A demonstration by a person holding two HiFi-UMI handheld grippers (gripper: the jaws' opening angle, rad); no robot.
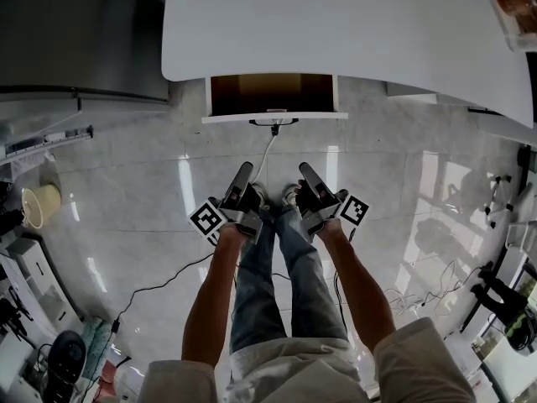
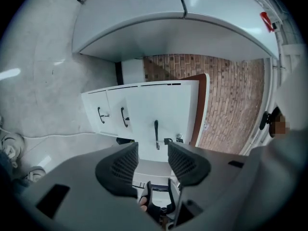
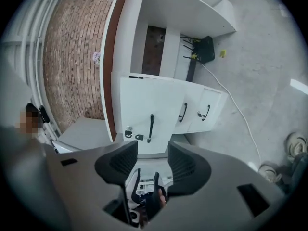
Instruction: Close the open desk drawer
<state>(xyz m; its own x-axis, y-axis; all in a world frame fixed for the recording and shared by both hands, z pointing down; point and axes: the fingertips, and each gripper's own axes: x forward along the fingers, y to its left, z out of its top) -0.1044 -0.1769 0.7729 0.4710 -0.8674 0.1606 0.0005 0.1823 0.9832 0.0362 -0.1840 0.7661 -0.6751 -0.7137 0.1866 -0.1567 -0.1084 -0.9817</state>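
Note:
In the head view the desk drawer [image 1: 273, 95] stands pulled out from under the white desk [image 1: 336, 23], its brown inside showing behind the white front [image 1: 274, 117] with a dark handle [image 1: 273, 122]. My left gripper [image 1: 244, 173] and right gripper [image 1: 305, 171] hover side by side over the floor, short of the drawer front and apart from it. Both point toward it. In the left gripper view the open jaws [image 2: 156, 161] frame the drawer handle [image 2: 156, 134] with nothing between them. The right gripper [image 3: 152, 160] is likewise open and empty, with the handle [image 3: 151, 127] beyond it.
A white cable [image 1: 267, 154] runs across the shiny floor from the drawer toward my feet. Two smaller drawer fronts [image 3: 199, 110] sit beside the open one. A cream bin [image 1: 38, 204] and clutter line the left side; a black router [image 3: 204, 49] lies under the desk.

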